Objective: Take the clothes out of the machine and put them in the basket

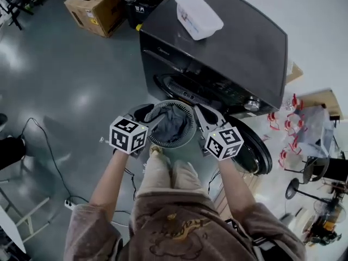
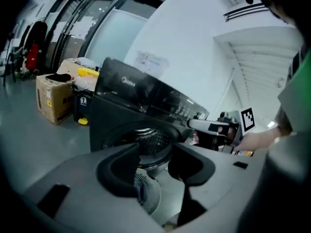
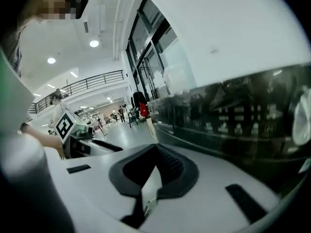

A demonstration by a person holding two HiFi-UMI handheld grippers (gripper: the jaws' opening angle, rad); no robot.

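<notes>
Head view | left hand-held gripper [image 1: 147, 115], right hand-held gripper [image 1: 203, 118] clamp basket [image 1: 182, 143] rim between them

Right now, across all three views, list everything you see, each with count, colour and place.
washing machine: one, black, straight ahead
door: one, dark, swung open beside the machine
container: one, white, on the machine's top
cardboard box: one, brown, on the floor beyond the machine
basket: one, grey, between the grippers
clothes: one bundle, grey, in the basket
left gripper: one, grey, on the basket's left rim
right gripper: one, grey, on its right rim
</notes>
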